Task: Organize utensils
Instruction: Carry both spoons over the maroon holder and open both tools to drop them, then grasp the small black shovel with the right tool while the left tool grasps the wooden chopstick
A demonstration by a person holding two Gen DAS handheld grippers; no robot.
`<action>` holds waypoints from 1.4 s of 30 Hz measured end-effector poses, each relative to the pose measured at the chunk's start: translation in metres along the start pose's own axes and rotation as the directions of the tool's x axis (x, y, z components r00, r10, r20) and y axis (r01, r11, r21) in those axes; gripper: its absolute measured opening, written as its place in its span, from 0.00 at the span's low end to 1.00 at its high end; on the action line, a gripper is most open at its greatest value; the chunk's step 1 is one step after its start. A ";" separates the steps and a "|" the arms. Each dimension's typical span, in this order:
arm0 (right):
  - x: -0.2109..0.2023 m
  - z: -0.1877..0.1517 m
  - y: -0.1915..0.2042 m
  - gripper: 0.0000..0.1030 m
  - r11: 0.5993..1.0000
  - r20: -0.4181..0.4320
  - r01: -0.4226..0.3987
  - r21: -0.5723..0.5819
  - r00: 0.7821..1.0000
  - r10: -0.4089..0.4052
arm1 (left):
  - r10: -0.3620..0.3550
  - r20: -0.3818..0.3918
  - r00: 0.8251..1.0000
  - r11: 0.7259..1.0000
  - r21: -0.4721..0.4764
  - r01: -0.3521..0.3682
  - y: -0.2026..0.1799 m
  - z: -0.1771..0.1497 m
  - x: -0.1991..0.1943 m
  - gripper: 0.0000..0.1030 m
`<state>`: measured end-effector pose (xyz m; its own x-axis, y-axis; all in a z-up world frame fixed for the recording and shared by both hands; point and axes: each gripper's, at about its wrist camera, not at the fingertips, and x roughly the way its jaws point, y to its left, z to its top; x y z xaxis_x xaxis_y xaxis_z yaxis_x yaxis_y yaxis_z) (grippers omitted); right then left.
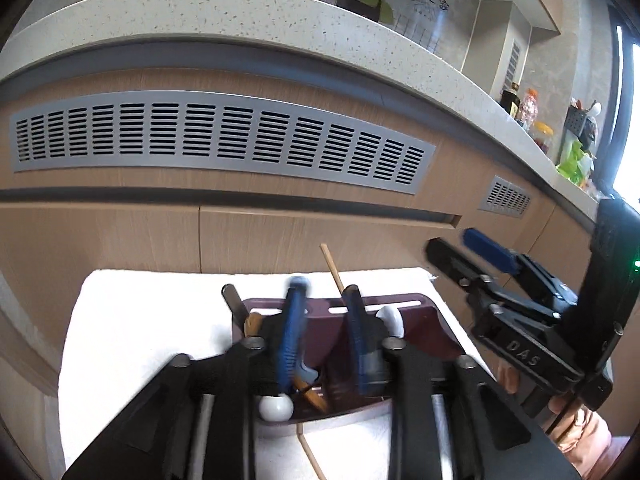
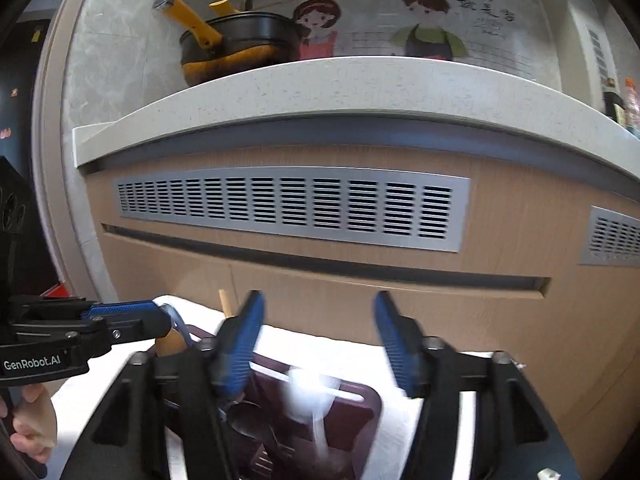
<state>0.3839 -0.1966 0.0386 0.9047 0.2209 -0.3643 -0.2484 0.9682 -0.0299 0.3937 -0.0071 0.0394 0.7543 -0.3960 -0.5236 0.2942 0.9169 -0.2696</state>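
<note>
A maroon utensil holder stands on a white cloth. In it are a wooden chopstick, a wooden spoon and a white spoon. My left gripper hangs over the holder, open, with nothing pressed between its blue pads. My right gripper hovers at the right. In the right wrist view the right gripper is wide open above the holder. A blurred white spoon sits below its gap, untouched. A metal spoon lies inside. The left gripper reaches in from the left.
A wood-grain cabinet front with a grey vent grille rises right behind the cloth, under a speckled counter edge. A black pot with a yellow handle sits on the counter. Bottles stand far right. A hand holds the left gripper.
</note>
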 end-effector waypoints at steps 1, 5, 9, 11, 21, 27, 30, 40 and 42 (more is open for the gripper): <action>-0.003 -0.001 0.000 0.63 1.000 0.003 0.009 0.000 1.000 -0.009 | 0.009 0.002 1.000 1.000 0.001 -0.009 0.000 -0.002 -0.003 0.37; -0.024 -0.007 -0.003 0.90 0.999 -0.018 0.054 0.003 0.998 -0.054 | 0.057 0.006 0.998 0.998 0.001 -0.057 -0.001 -0.012 -0.021 0.49; -0.042 -0.026 0.006 1.00 0.998 -0.100 0.047 -0.031 0.994 -0.050 | 0.108 -0.009 0.994 0.994 -0.009 -0.108 0.003 -0.035 -0.042 0.59; -0.047 -0.040 0.012 1.00 0.998 -0.153 0.030 -0.049 0.987 -0.037 | 0.124 -0.033 0.992 0.992 -0.010 -0.125 0.005 -0.047 -0.049 0.62; -0.048 -0.126 0.080 1.00 0.975 -0.403 -0.001 -0.220 0.911 -0.090 | 0.246 -0.188 0.951 0.963 -0.063 -0.262 0.033 -0.129 -0.063 0.70; -0.038 -0.155 0.098 1.00 0.970 -0.513 -0.018 -0.241 0.851 -0.112 | 0.238 -0.266 0.934 0.956 -0.107 -0.274 0.045 -0.157 -0.059 0.72; -0.042 -0.165 0.093 1.00 0.969 -0.543 -0.022 -0.245 0.831 -0.119 | 0.223 -0.282 0.933 0.959 -0.111 -0.263 0.045 -0.163 -0.057 0.73; -0.081 -0.182 0.037 1.00 0.987 -0.576 -0.012 -0.162 0.813 -0.085 | 0.126 -0.328 0.936 0.987 -0.055 -0.152 0.005 -0.157 -0.027 0.73; -0.086 -0.184 0.029 1.00 0.989 -0.574 -0.006 -0.145 0.815 -0.080 | 0.133 -0.338 0.932 0.988 -0.030 -0.151 -0.003 -0.154 -0.019 0.73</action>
<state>0.2346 -0.2095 -0.1024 0.5580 0.0354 -0.8291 -0.3012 0.9396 -0.1626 0.2879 -0.0103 -0.0743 0.5437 -0.2640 -0.7967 0.1591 0.9645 -0.2110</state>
